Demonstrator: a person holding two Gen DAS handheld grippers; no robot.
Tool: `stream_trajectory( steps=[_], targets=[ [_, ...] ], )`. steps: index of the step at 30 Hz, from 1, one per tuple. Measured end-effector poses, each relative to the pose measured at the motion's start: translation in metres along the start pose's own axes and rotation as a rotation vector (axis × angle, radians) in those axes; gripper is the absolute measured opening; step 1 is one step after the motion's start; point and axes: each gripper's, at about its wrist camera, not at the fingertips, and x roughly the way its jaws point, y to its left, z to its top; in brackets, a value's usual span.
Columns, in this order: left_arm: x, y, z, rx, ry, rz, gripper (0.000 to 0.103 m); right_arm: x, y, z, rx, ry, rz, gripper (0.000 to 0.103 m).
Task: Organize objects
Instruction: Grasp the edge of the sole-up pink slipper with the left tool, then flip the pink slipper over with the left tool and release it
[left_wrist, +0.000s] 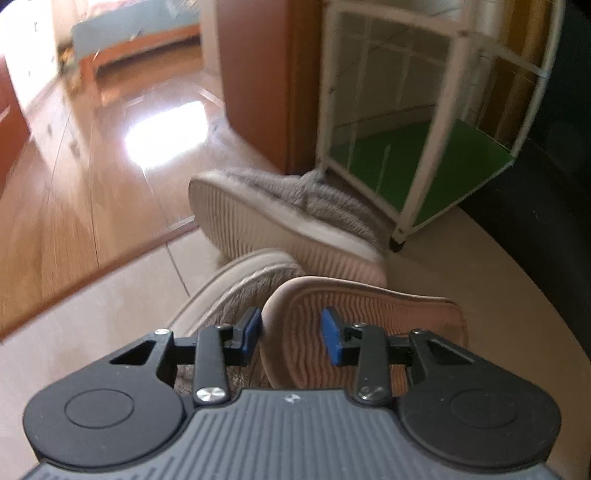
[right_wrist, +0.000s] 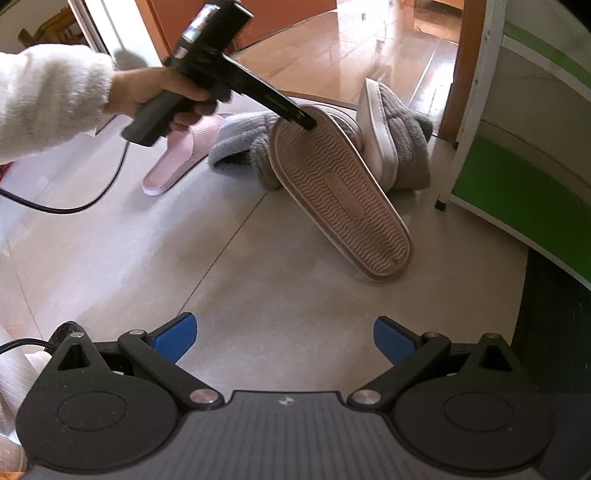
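Note:
A pink slipper (left_wrist: 369, 325) (right_wrist: 340, 192) stands tilted on the tile floor, ribbed sole up, its far end raised and resting on grey fuzzy slippers. My left gripper (left_wrist: 291, 332) (right_wrist: 301, 120) straddles that raised rim, one blue pad on the sole and the other on the upper side, shut on it. One grey slipper (left_wrist: 295, 199) (right_wrist: 399, 140) lies on its side behind; another (left_wrist: 236, 295) (right_wrist: 240, 144) lies under the pink one. A second pink slipper (right_wrist: 173, 162) lies flat at the left. My right gripper (right_wrist: 284, 339) hangs open over bare tile, holding nothing.
A white-framed rack with green shelves (left_wrist: 424, 166) (right_wrist: 517, 184) stands on the right, close to the slippers. A person's hand (right_wrist: 147, 96) in a white sleeve (right_wrist: 44, 96) holds the left gripper; a black cable (right_wrist: 74, 210) trails over the floor. Wooden flooring (left_wrist: 74, 184) begins beyond the tiles.

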Motion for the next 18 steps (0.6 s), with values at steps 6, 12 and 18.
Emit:
stream_trajectory(
  steps=[6,12,18],
  targets=[
    [-0.026,-0.018,0.0,0.058,0.009,-0.002,0.035,0.001,-0.002,0.0,0.019,-0.004,-0.003,0.103],
    [-0.049,-0.025,-0.024,0.074,0.003,0.009,0.026,0.001,-0.002,0.0,0.007,-0.011,-0.01,0.103],
    [-0.043,-0.013,-0.043,0.036,0.064,-0.003,0.026,0.005,-0.006,-0.001,0.033,0.011,-0.02,0.103]
  ],
)
